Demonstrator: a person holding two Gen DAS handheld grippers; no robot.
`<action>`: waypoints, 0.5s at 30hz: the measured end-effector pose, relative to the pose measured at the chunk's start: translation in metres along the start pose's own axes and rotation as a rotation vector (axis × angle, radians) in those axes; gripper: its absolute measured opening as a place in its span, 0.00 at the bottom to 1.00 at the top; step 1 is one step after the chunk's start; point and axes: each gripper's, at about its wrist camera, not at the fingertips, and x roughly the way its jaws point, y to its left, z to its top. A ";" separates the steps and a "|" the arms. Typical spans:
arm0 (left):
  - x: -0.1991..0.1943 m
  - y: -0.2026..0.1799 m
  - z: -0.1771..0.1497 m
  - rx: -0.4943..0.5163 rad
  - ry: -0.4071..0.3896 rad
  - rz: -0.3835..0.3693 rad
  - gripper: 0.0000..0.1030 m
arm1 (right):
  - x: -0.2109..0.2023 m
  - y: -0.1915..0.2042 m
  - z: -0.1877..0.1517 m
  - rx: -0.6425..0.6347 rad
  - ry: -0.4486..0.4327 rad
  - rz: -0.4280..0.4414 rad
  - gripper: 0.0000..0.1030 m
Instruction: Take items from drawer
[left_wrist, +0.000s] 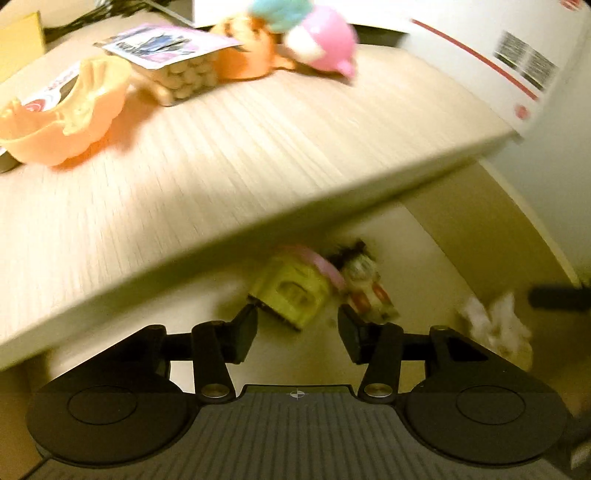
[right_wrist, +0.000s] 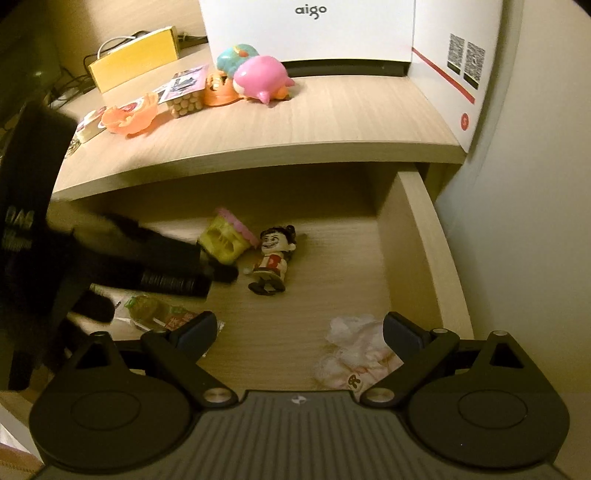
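Note:
The open wooden drawer (right_wrist: 424, 240) holds a yellow toy house with a pink roof (right_wrist: 225, 240), a small figurine (right_wrist: 273, 258), a green snack packet (right_wrist: 159, 310) and a crumpled white bag (right_wrist: 354, 354). In the right wrist view my left gripper (right_wrist: 207, 266) is a blurred black shape reaching in from the left, its tips right beside the yellow house. Its own camera shows it open (left_wrist: 297, 328), with the yellow house (left_wrist: 291, 291) just beyond the fingers and the figurine (left_wrist: 365, 288) to the right. My right gripper (right_wrist: 300, 332) is open and empty above the drawer's front, near the white bag.
The tabletop (right_wrist: 332, 110) above the drawer carries a pink toy (right_wrist: 262, 79), an orange toy (right_wrist: 218, 90), a pack of beans (right_wrist: 184, 101), an orange plastic shell (right_wrist: 129, 116), a yellow box (right_wrist: 133, 59) and a white carton (right_wrist: 310, 29). A wall stands to the right.

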 end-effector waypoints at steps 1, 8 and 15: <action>0.003 0.002 0.003 -0.014 0.003 0.007 0.52 | 0.000 0.000 0.000 0.001 0.001 0.000 0.94; 0.015 0.012 0.010 -0.077 -0.045 -0.010 0.51 | 0.001 -0.001 0.000 0.011 0.005 0.006 0.94; 0.016 0.015 0.001 -0.033 -0.055 -0.007 0.51 | 0.004 -0.001 0.001 0.011 0.018 0.019 0.94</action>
